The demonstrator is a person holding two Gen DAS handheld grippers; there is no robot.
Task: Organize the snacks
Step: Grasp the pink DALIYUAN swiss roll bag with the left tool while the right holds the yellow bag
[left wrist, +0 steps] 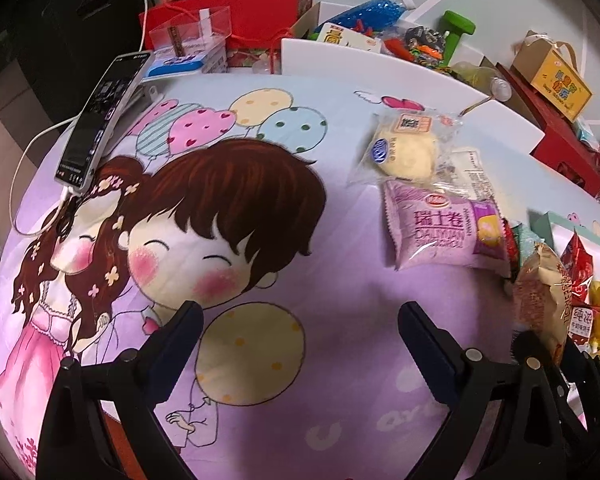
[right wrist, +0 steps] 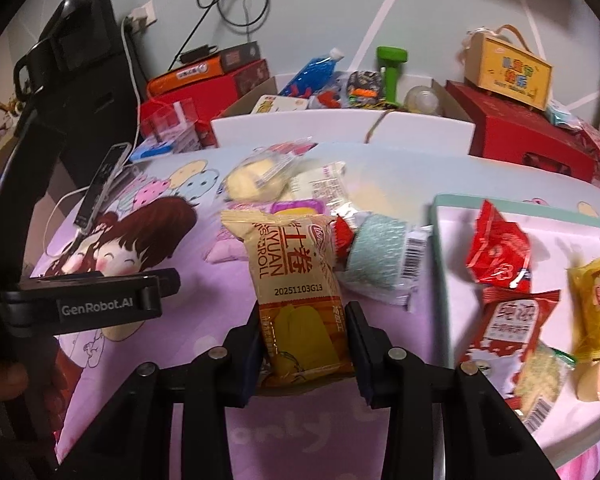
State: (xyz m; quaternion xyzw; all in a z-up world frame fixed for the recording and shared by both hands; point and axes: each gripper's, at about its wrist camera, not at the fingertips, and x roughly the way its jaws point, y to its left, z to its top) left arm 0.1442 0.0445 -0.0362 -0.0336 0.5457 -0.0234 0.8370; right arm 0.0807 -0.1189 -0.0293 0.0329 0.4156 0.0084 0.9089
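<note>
My right gripper (right wrist: 306,340) is shut on the lower end of a tan and orange Swiss roll packet (right wrist: 296,280), which hangs a little above the cloth. In the left wrist view the same packet (left wrist: 540,296) shows at the right edge. My left gripper (left wrist: 300,320) stands open over the cartoon cloth with nothing between its fingers. A purple Swiss roll packet (left wrist: 440,236) and a clear packet with a yellow cake (left wrist: 404,152) lie on the cloth. A teal packet (right wrist: 376,256) lies beside a teal-rimmed tray (right wrist: 436,220) that holds red and yellow snack packets.
A phone (left wrist: 100,120) leans on a stand at the left with a white cable. A white box (right wrist: 300,128) of toys and bottles stands behind the table, flanked by red boxes (right wrist: 528,136). The cartoon cloth (left wrist: 260,420) covers the table.
</note>
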